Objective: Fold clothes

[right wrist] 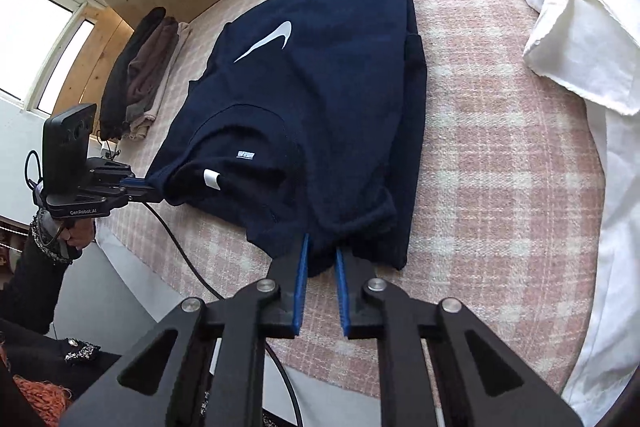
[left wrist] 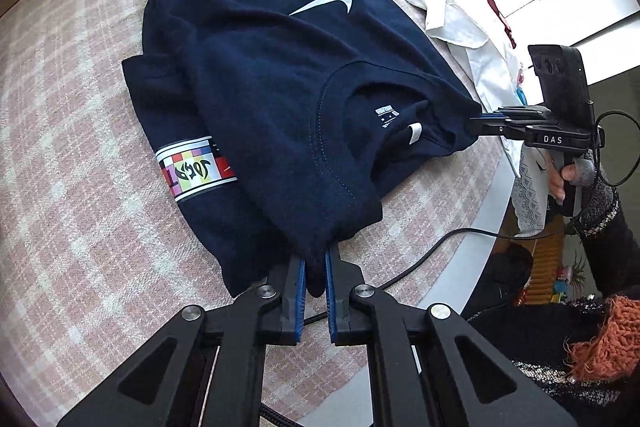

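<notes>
My left gripper (left wrist: 316, 263) pinches one near corner of the navy sweatshirt (left wrist: 272, 67), and my right gripper (right wrist: 320, 259) pinches the other; both jaws are pressed on the cloth. The sweatshirt lies on the pink checked bed cover (right wrist: 480, 147) and runs away from both grippers toward 12 o'clock, neck opening nearest me. Both hands are equally near. I read a white swoosh (left wrist: 328, 3), "DAS" on the right gripper, "GenRobot.AI" on the left gripper.

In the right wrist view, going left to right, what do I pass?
Left hand-held gripper → folded dark clothes pile → navy sweatshirt → bare pink plaid cover → white shirt.
</notes>
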A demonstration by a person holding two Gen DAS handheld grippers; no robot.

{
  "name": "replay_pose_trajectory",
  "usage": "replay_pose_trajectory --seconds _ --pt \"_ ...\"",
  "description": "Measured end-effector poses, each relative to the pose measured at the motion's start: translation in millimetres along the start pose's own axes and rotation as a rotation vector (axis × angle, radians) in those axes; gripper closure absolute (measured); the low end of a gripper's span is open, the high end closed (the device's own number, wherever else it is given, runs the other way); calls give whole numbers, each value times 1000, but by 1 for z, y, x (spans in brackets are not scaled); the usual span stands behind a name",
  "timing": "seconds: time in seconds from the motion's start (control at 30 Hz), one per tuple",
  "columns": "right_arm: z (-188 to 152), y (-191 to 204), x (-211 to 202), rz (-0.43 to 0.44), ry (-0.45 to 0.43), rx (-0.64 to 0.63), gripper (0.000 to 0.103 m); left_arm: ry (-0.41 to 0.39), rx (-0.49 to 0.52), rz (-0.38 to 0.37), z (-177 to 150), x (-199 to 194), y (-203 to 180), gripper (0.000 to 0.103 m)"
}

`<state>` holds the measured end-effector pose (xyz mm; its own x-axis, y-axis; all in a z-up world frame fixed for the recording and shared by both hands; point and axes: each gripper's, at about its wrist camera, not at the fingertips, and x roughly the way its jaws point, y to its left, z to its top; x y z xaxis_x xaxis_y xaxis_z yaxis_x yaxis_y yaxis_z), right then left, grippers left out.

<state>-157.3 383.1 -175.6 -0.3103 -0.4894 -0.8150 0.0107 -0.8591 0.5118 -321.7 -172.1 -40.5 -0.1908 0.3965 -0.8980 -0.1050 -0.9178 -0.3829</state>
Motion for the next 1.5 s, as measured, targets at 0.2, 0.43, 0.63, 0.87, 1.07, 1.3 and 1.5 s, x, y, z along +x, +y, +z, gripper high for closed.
replay_pose_trajectory --seconds 0.2,0.43,0.63,0.87,1.07,1.3,1.5 --pt "1 -4 -38 150 -107 67 94 -44 0 2 0 -33 8 95" --pt "-15 -11 -19 -18 36 75 90 77 45 112 -9 -9 3 87" --pt "-2 33 -30 7 -43 -71 84 14 147 108 9 -18 -28 80" --pt "-13 21 18 21 124 -79 63 91 172 124 13 16 -25 81" --pt "-34 1 -42 -8 -82 -114 63 16 255 136 58 -33 -76 75" --pt "-21 -15 -16 -112 -86 -297 63 145 327 160 161 46 -171 67" --pt "-17 -29 -12 -73 -133 -301 63 315 329 241 192 108 -218 66"
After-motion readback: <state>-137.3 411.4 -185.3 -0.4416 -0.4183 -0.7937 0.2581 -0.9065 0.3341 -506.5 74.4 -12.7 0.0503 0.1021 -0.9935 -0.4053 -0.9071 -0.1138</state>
